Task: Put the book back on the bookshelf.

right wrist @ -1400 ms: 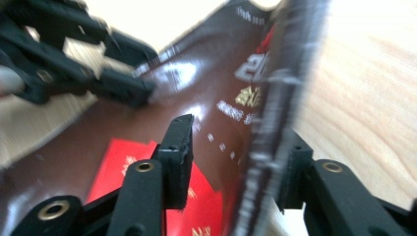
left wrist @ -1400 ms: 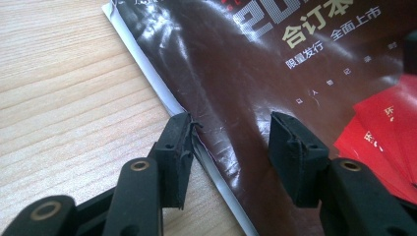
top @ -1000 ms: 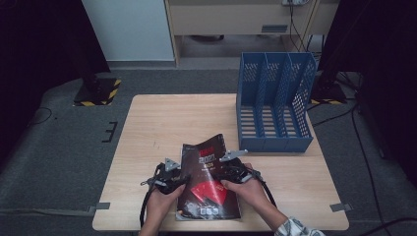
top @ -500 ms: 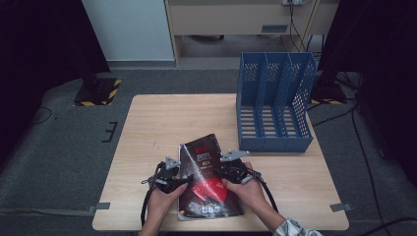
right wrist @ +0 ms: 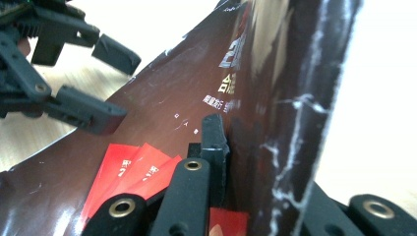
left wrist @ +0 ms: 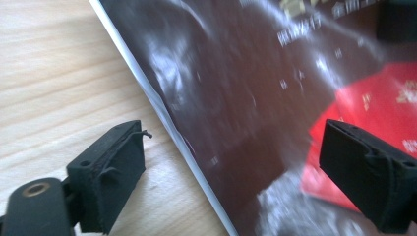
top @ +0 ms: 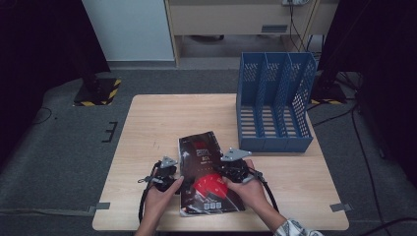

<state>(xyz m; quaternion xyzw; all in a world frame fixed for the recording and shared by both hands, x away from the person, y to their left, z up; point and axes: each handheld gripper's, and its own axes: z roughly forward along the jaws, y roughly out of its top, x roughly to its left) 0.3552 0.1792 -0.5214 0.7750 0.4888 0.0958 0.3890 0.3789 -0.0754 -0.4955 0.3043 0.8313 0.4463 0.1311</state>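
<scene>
Now magazine (top: 206, 172) edge inside right claw (right wrist: 246, 162).

A blue perforated file rack (top: 275, 105) with three compartments is set on the far right part of the wooden bench (top: 157, 123). A yellow-and-black striped base (top: 97, 92) is seen on the grey floor (top: 54, 147) beyond the bench's left corner.

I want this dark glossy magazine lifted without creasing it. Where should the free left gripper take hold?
On the dark glossy magazine's white-edged left side, coming from its left: that edge lies between the open left gripper's jaws, opposite the right gripper clamping the other side.
</scene>
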